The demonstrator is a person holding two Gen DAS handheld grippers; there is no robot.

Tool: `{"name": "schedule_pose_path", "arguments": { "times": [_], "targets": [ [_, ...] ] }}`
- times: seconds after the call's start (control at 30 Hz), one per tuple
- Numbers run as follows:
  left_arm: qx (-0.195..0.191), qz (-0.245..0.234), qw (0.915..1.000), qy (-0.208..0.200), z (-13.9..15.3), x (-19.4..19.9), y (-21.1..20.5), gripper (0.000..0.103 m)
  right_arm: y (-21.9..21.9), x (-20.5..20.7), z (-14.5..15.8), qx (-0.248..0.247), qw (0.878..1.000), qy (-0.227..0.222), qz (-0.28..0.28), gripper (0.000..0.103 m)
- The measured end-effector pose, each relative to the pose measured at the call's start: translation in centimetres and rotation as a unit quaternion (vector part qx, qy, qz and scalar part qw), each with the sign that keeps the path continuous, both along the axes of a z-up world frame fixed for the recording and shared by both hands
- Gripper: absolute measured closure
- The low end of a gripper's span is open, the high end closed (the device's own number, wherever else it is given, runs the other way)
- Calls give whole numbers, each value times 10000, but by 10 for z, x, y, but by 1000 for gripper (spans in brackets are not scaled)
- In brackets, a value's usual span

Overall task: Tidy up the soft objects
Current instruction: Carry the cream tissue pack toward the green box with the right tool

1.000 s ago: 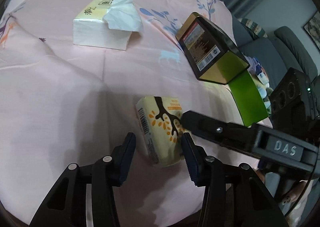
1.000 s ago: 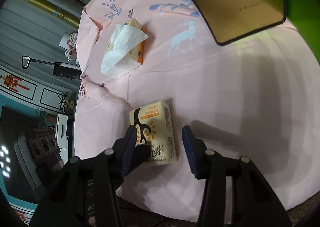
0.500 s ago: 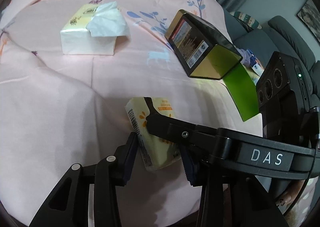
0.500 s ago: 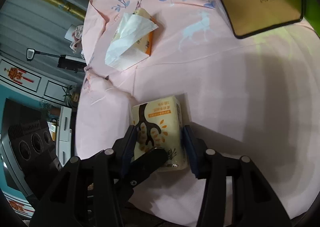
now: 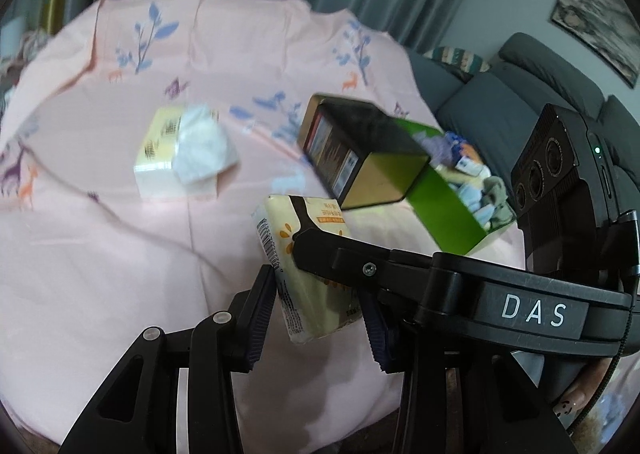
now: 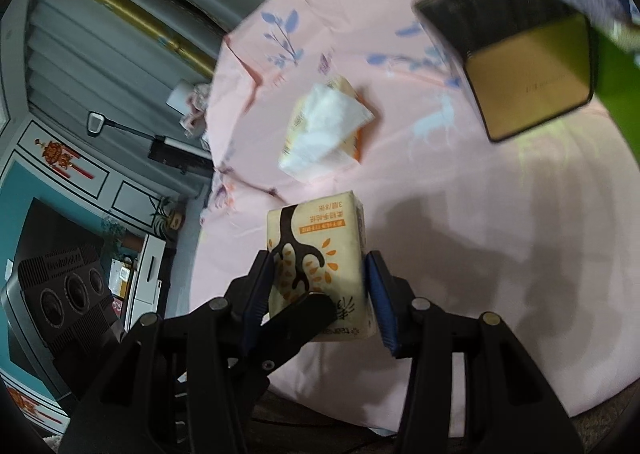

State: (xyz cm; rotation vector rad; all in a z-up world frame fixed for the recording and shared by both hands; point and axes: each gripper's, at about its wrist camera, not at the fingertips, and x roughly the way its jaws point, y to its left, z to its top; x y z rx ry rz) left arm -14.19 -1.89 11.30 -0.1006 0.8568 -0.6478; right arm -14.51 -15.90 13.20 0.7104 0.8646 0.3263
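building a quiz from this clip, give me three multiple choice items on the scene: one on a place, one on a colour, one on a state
1. Where is the small tissue pack?
A. between both tools' fingers
B. inside the green box
C. on the sofa

2. What colour is the cloth on the table?
A. blue
B. pink
C. white

3. What state is the larger tissue pack in?
A. sealed
B. open, a tissue sticking out
C. crushed flat

Answers:
1 A, the right tool grips its sides, and it also sits between the left tool fingers.
2 B, pink with blue leaf prints.
3 B, a white sheet pokes from its top.
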Motion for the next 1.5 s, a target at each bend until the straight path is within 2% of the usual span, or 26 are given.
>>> {"name": "schedule_pose_path", "arguments": {
  "times": [0.17, 0.5, 1.5],
  "targets": [
    [-21, -40, 9994, -348, 19, -11, 4, 61, 5, -10, 20, -100, 9995, -292, -94, 56],
    [-168, -191, 9970, -731, 40, -23, 4, 61, 7, -27, 45, -271, 9970, -661, -290, 55],
    [-384, -747, 9894, -1189, 58, -34, -32, 61, -22, -61, 64, -439, 9886, -1067, -968, 55]
  ]
}}
